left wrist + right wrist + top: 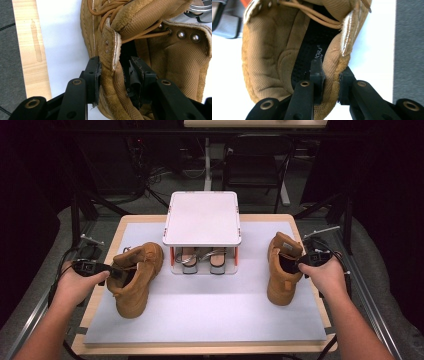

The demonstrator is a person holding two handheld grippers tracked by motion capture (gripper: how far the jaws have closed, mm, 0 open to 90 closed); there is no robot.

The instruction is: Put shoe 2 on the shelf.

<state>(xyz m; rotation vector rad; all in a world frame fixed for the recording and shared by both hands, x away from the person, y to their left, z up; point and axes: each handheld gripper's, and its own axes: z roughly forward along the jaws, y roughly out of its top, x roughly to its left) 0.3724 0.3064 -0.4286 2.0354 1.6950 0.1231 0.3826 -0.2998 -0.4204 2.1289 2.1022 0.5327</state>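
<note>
**A:** Where do the two boots sit?

**B:** Both on the pale mat that covers the worktop. The left boot stands near the mat's left edge, toe toward the near edge. The right boot stands near the right edge, also toe toward the near edge.

**A:** And the grippers?

**B:** The left gripper comes in from the left edge and pinches the left boot's collar: one jaw outside the tan wall, the other inside the opening, pads pressed on the padded rim. The right gripper comes in from the right edge and clamps the right boot's collar the same way, one jaw inside against the lining, one outside. Each boot lies straight ahead of its gripper, the opening facing it.

**A:** Anything between them?

**B:** A small white rack at the middle of the far edge, with a pair of silver sandals on its lower level, well apart from both boots.
</note>
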